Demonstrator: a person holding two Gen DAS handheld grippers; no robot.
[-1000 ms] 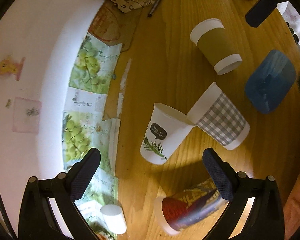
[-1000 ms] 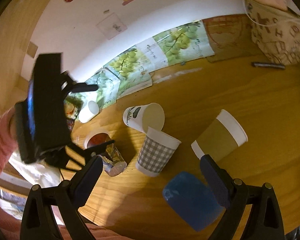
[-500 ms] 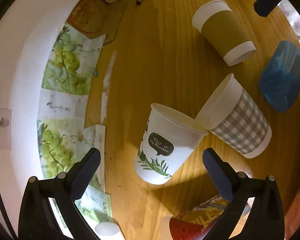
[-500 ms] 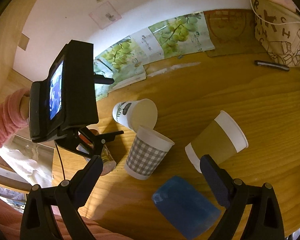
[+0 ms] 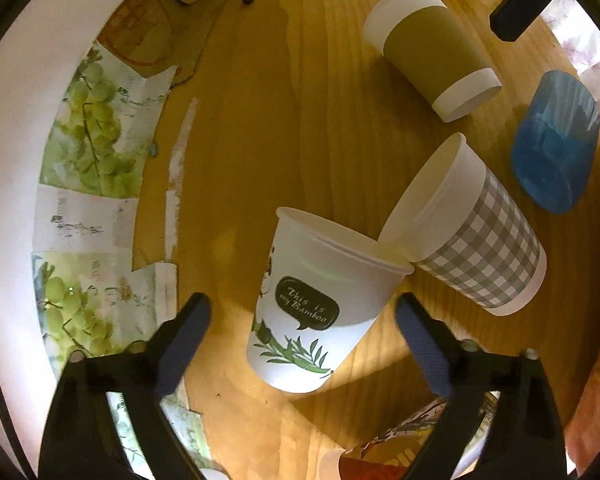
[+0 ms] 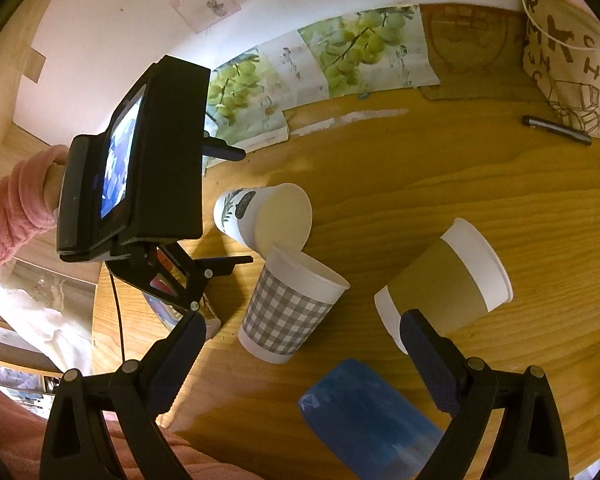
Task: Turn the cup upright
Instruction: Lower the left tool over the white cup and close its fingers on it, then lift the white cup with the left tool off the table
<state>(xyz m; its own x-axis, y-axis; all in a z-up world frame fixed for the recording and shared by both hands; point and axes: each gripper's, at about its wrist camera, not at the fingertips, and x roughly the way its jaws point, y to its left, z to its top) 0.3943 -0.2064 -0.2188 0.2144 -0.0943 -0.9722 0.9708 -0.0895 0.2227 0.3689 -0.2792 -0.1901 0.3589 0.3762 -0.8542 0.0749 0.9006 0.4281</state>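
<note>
Left tongs (image 5: 302, 322) straddle the tipped bamboo cup (image 5: 316, 304), closing but not touching yet, lined up to right it. Right tongs (image 6: 300, 350) hang apart, empty.

White wall (image 6: 120, 20) behind a wooden table (image 6: 460, 208); warm yellowish light; grape posters (image 5: 92, 128) along its base.

Blue pad (image 5: 556, 148): I see it flat on the wooden worktop (image 5: 292, 128).
Pen (image 6: 556, 130): lying beside the lettered cloth bag (image 6: 572, 52).
Grape pictures (image 6: 364, 56): along the wall's foot.
</note>
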